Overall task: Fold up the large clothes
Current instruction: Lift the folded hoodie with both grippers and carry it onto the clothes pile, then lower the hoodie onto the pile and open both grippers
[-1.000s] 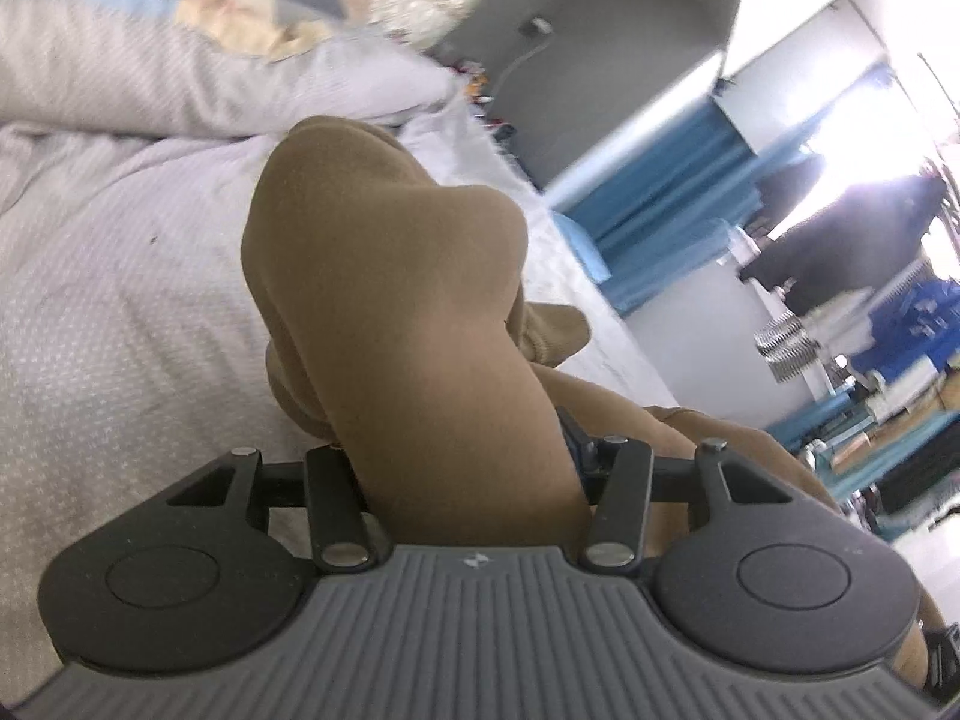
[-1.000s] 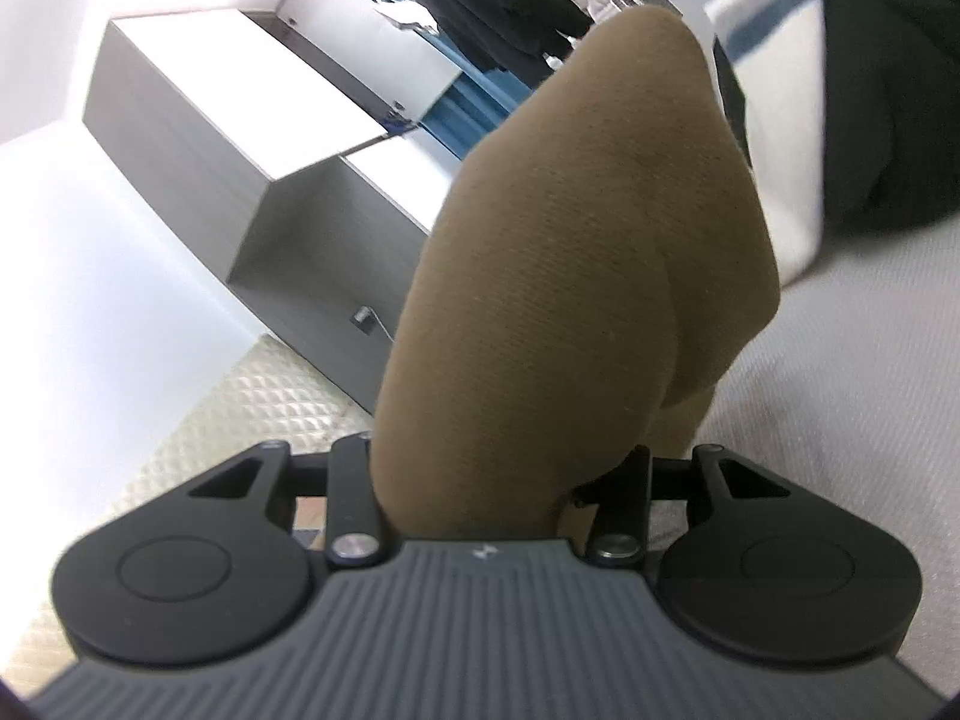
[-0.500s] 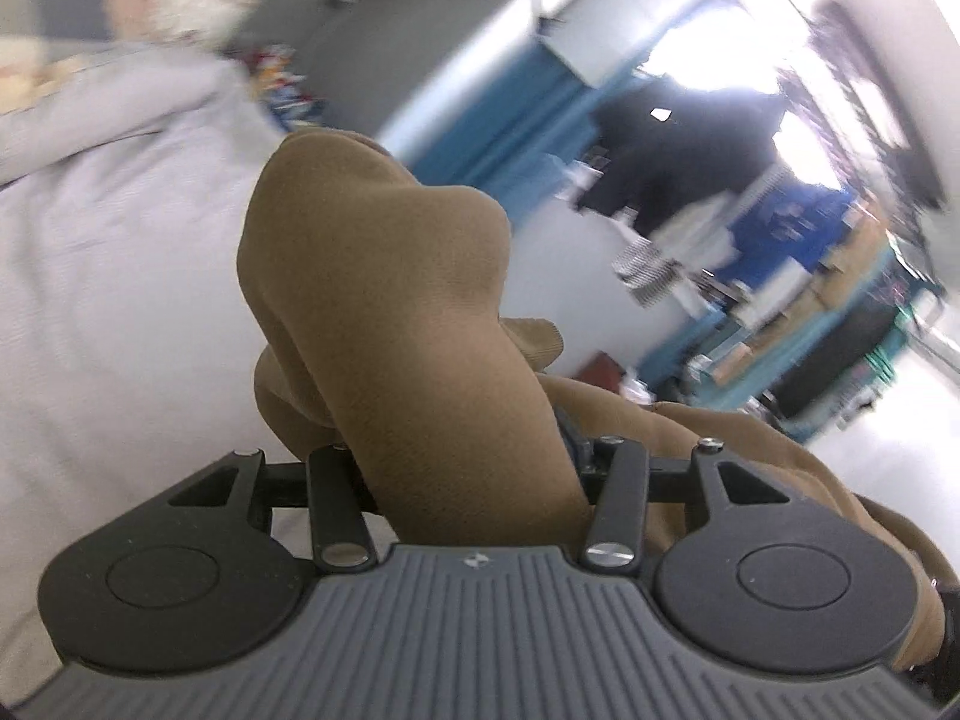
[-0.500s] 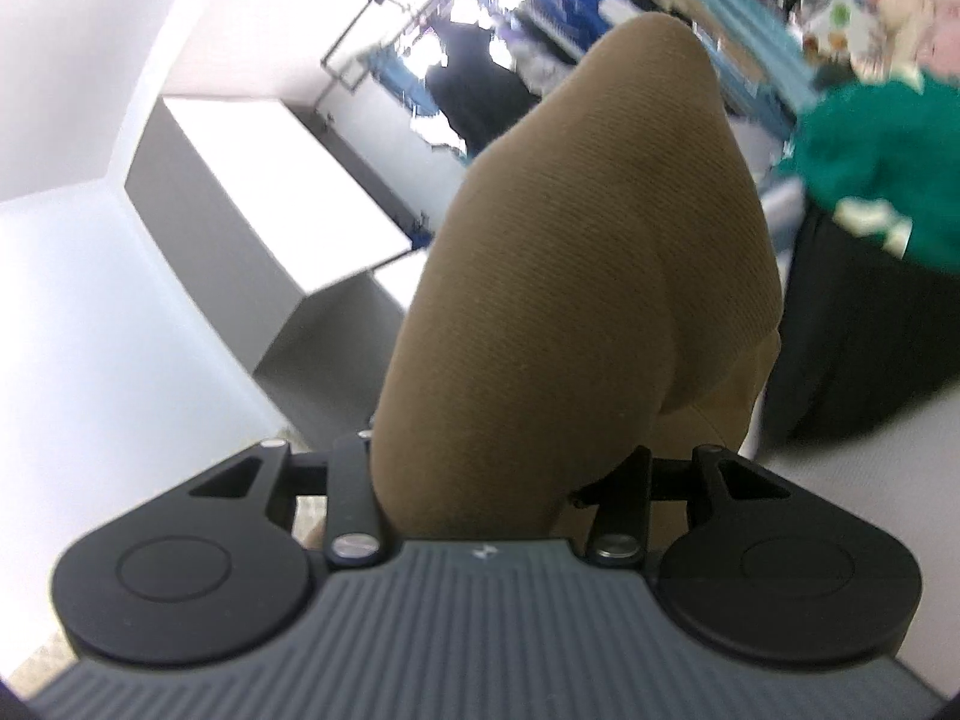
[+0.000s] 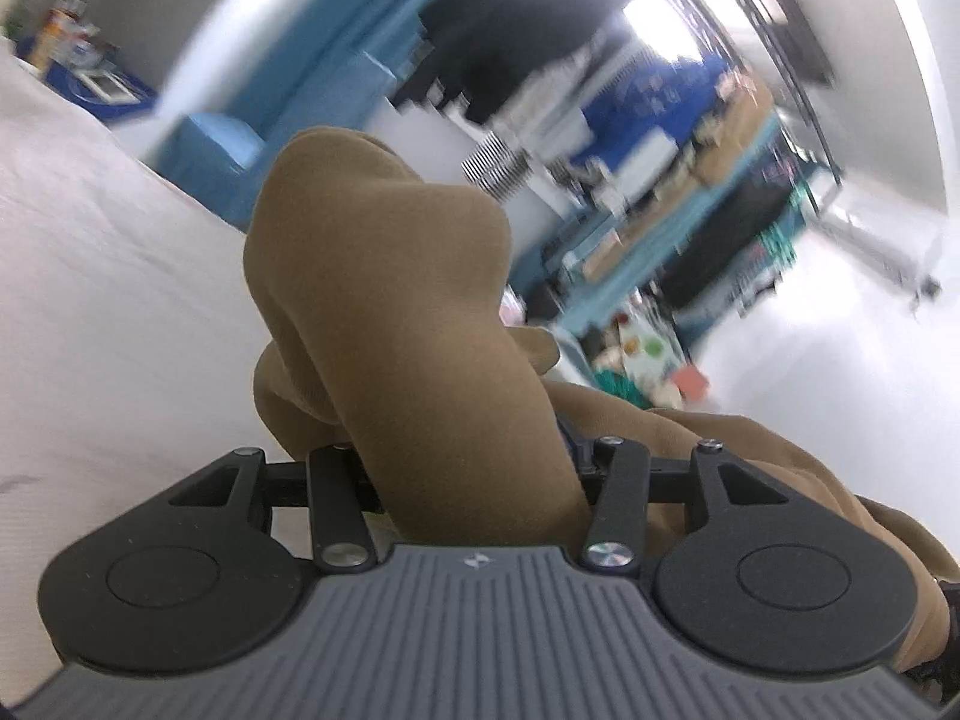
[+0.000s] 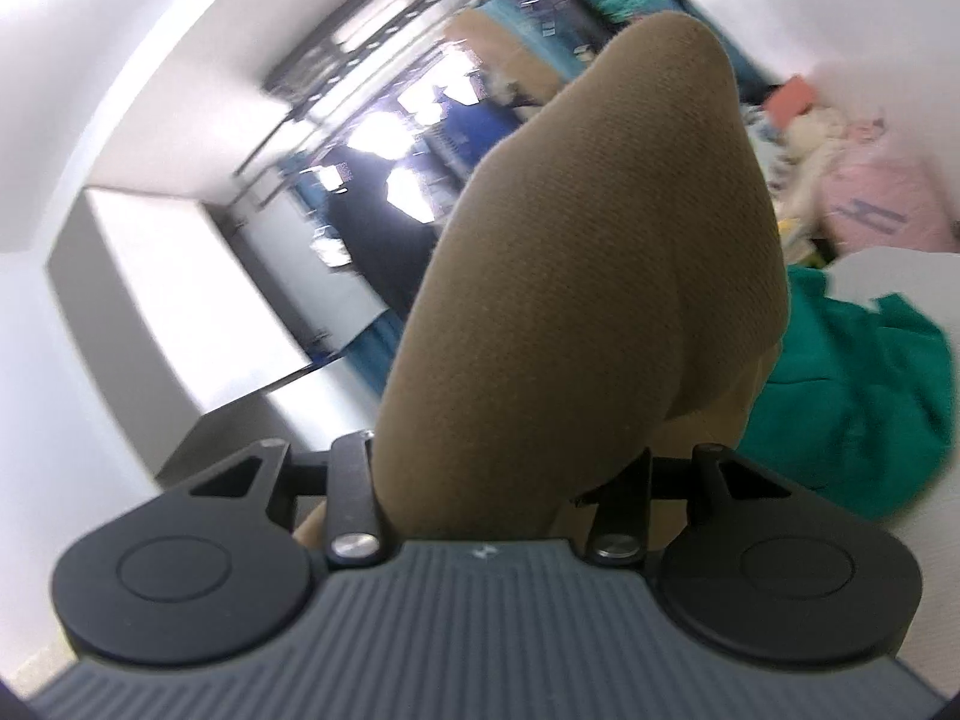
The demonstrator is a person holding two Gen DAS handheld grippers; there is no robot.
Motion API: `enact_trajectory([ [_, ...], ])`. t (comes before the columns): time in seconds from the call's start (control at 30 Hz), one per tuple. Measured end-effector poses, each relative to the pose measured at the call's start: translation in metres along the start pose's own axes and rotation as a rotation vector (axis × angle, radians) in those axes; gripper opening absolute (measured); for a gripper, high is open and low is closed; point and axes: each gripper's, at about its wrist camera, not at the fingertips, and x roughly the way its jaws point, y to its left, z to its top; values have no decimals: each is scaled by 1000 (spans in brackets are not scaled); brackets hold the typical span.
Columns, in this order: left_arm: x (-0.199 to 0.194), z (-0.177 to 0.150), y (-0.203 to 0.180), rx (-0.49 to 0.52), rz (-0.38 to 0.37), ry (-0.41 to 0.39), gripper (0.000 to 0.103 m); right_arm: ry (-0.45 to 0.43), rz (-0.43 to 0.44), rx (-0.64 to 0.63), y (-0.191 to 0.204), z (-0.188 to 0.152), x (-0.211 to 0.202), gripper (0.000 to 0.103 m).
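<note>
Bed sheet point(image 5: 108, 276) is sliding out toward 9 o'clock in the left view and room clutter is replacing it, so both units are swinging upward; judged a lift-and-shake before folding. Tan garment point(image 5: 396, 324) is bunching toward 12 o'clock, long axis undeterminable. Left gripper point(image 5: 474, 474) and right gripper point(image 6: 504, 468) are each clamping it; green cloth point(image 6: 858, 396) at 3 o'clock.

Your left wrist camera looks forward across the white bed point(image 5: 108, 276), tan garment point(image 5: 396, 324) pressed close. Your right one tilts upward toward the ceiling. Both share that garment point(image 6: 588, 276) and the far blue racks point(image 5: 672, 204).
</note>
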Motion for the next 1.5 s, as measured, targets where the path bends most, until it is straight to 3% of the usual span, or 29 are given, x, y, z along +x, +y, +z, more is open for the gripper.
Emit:
enact_trajectory([
  [0.13,55,-27,13,29,13,84,53,54,-102,-14,-36,-21,-1,47],
  [0.33,72,-63,49,79,11,117,54,104,-135,56,-94,-72,-9,47],
  [0.47,69,-83,90,48,7,172,54,131,-157,118,-113,-105,-19,47],
  [0.73,56,-113,125,58,-22,213,54,138,-173,252,-144,-130,-43,46],
  [1.0,42,-138,143,90,-27,235,57,171,-200,316,-169,-163,-66,47],
  [1.17,35,-144,148,111,-29,247,57,181,-217,391,-189,-181,-73,52],
  [1.5,15,-135,142,114,20,318,61,200,-215,437,-195,-183,-77,54],
])
